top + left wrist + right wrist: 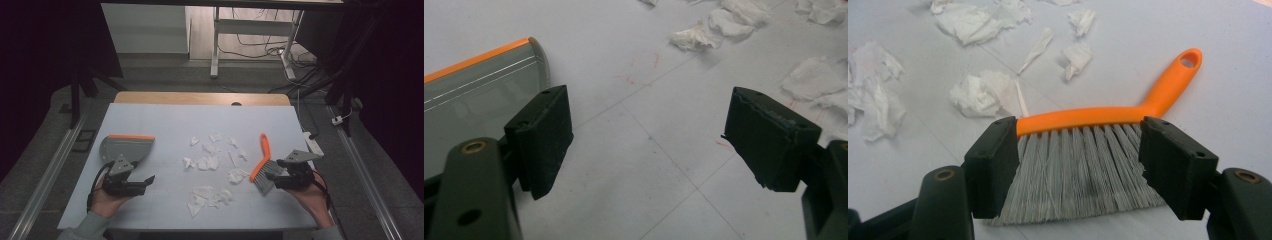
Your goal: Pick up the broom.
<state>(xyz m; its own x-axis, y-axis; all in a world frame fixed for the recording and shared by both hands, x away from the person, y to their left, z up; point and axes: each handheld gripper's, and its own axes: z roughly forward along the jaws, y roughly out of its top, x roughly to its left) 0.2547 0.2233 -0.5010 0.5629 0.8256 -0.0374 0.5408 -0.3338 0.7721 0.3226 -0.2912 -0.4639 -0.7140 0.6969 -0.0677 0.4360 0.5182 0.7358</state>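
A grey dustpan with an orange edge lies on the left of the white table. My left gripper is just in front of it, open and with nothing between its jaws. In the left gripper view the dustpan lies beside the left jaw of that gripper. An orange-handled brush with grey bristles lies on the right. My right gripper is open, one jaw on each side of the bristles. The right gripper view shows the brush between the jaws of that gripper. Crumpled paper scraps lie scattered mid-table.
The white surface has a wooden strip along its far edge. Behind it stand white desk legs with cables on the floor. Metal rails run along both sides of the table. A white power strip lies off the right edge.
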